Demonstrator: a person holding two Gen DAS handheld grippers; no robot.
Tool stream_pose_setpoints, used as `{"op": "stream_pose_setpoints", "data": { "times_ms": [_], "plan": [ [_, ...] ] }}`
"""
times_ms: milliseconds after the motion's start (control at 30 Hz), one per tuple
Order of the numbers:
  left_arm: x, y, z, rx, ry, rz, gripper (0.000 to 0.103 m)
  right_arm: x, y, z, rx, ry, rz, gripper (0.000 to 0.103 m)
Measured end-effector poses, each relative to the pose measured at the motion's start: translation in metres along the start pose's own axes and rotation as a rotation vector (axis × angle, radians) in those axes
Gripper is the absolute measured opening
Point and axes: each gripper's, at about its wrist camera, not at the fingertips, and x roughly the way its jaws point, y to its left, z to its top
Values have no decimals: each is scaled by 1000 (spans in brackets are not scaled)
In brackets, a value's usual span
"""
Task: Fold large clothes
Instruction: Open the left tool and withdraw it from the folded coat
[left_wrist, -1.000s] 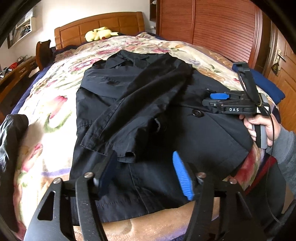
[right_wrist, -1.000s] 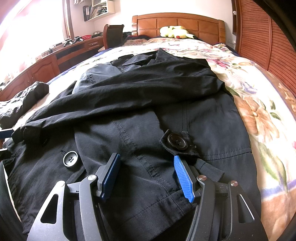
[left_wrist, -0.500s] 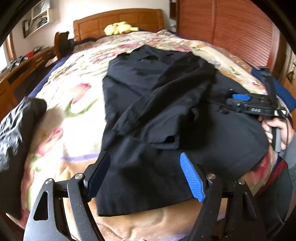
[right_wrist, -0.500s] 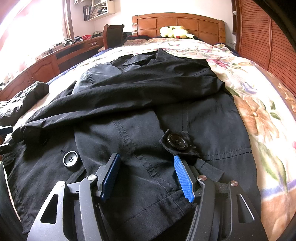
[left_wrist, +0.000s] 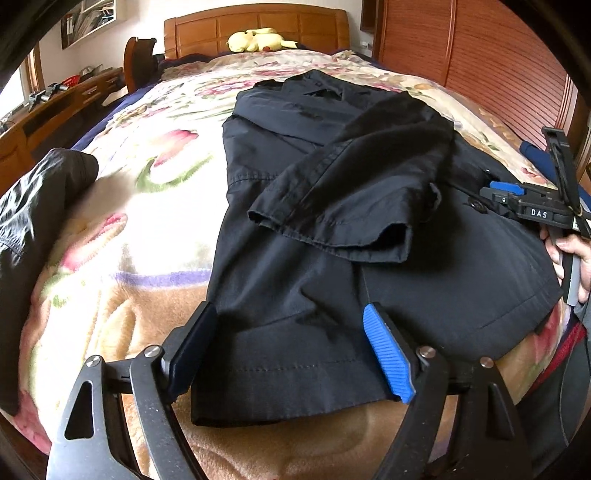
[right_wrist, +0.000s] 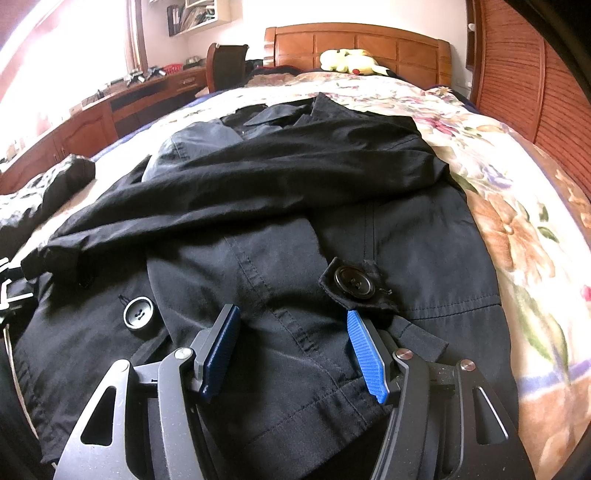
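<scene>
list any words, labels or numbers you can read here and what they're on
"DAS": white letters on the black body of the right claw, seen from the left wrist camera.
A small white mark at that body's right edge is too small to read.
Nothing readable on the black coat, its buttons or the floral blanket.

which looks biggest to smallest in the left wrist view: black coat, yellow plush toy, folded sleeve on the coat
1. black coat, covering much of the bed.
2. folded sleeve, lying across the coat.
3. yellow plush toy, smallest as it looks, though it sits far off by the headboard, so its true size is unsure.
</scene>
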Motion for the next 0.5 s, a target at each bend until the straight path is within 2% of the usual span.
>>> {"op": "stream_pose_setpoints", "data": {
  "times_ms": [200,300,500],
  "plan": [
    [1,3,-1,7,-2,-16,82,-8,-2,4,-30,70,14,62],
    [3,5,0,7,-2,-25,82,-24,-8,-2,-49,93,42,62],
    [-5,7,-2,3,-32,-42,82,-62,-28,-22,-28,135,24,62]
  ]
}}
